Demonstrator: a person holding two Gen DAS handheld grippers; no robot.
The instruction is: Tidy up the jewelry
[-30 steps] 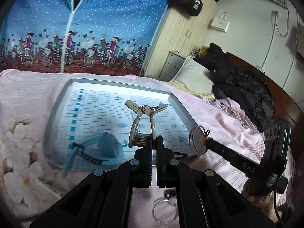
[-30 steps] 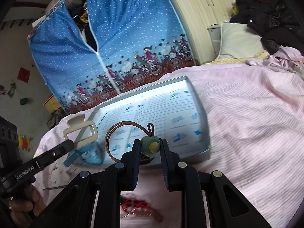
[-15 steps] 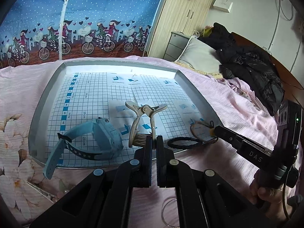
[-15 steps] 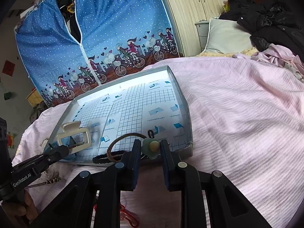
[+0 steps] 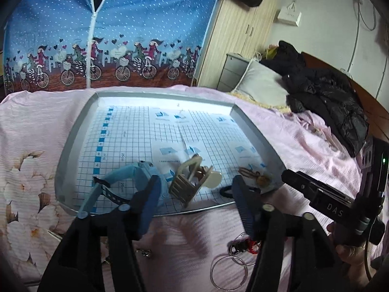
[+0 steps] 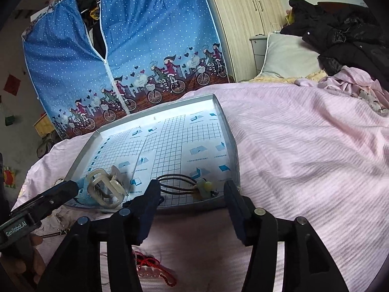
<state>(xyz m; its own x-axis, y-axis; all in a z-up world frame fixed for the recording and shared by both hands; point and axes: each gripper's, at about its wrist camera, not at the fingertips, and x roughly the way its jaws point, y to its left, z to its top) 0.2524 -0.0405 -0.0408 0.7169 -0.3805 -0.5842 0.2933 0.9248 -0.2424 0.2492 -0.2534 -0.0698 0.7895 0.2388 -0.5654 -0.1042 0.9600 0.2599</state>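
A grey tray [image 5: 73, 146] with a grid sheet lies on the pink bedspread. Near its front edge rest a blue watch [image 5: 136, 177], a cream hair claw clip [image 5: 192, 180], a black hair tie [image 5: 226, 191] and a brown cord bracelet with green beads [image 6: 204, 186]. My left gripper [image 5: 195, 204] is open just behind the claw clip, with nothing between its fingers. My right gripper [image 6: 192, 204] is open just behind the bracelet [image 5: 255, 176], also holding nothing. The claw clip [image 6: 104, 187] lies on its side beside the left gripper's tip [image 6: 60, 192].
On the bedspread in front of the tray lie metal key rings [image 5: 228, 272] and a red beaded string [image 6: 150, 267]. A blue fabric wardrobe [image 5: 109, 24] stands behind the bed. A pillow [image 6: 289, 56] and dark clothes [image 5: 328, 97] lie to the right.
Both grippers have opened. The left one let the claw clip fall onto the tray, and the right one let the cord bracelet down at the tray's front right corner.
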